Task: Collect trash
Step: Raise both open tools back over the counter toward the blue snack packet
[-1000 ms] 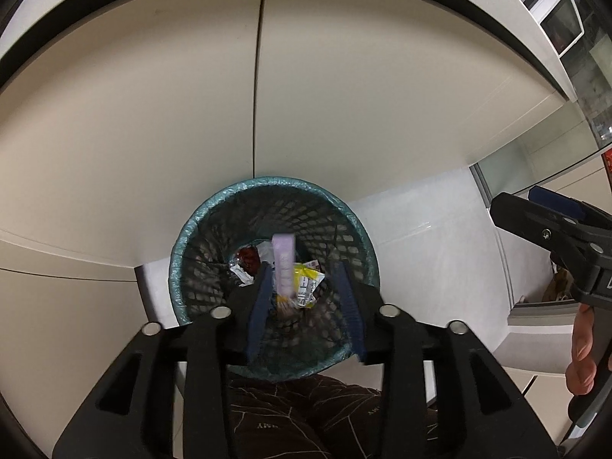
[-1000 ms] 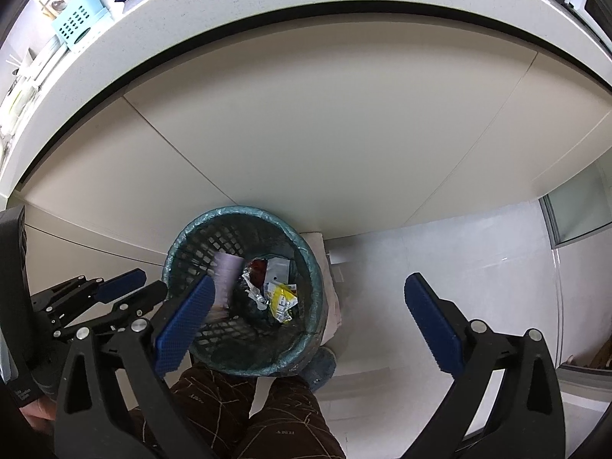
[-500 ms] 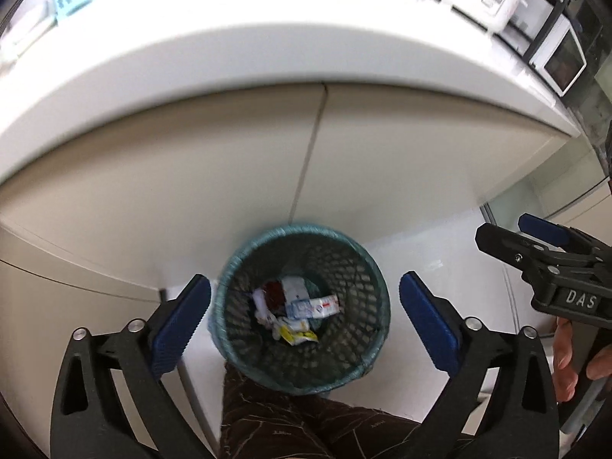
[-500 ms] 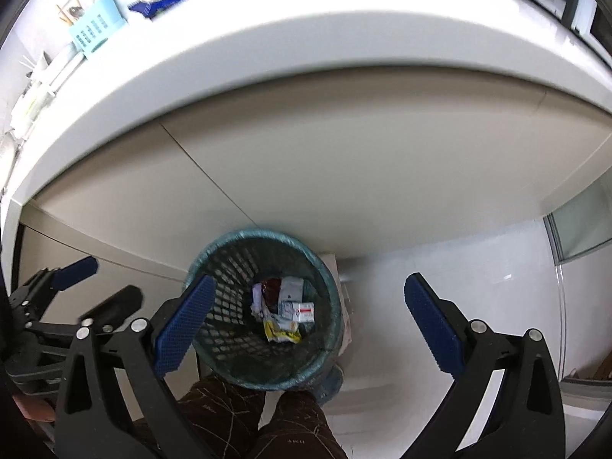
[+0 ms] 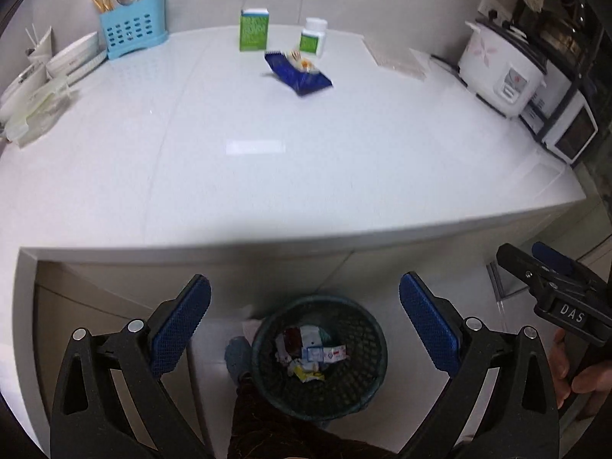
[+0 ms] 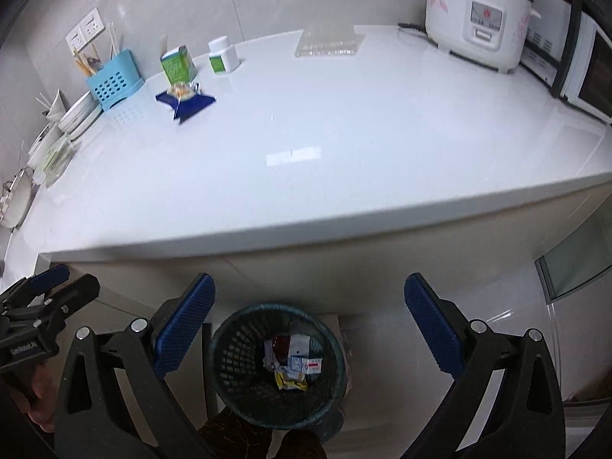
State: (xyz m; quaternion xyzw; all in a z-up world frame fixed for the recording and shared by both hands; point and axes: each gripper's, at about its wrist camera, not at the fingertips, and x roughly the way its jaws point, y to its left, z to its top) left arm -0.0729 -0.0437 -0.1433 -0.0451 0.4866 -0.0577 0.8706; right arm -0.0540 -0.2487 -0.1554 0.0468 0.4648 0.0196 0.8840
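Both tongs apart, empty, above bin (image 5: 319, 355) on floor, wrappers already inside. Next trash likely blue packet (image 5: 298, 70) on counter (image 5: 267, 176), far side, ahead and up. Long axis diagonal. Left gripper (image 5: 304, 325) looks nearer than right gripper (image 6: 308, 323).

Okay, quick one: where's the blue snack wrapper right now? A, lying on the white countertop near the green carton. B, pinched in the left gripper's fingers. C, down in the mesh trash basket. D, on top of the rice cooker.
A: the blue snack wrapper lies on the white countertop just in front of the green carton, while the mesh trash basket on the floor holds other scraps.
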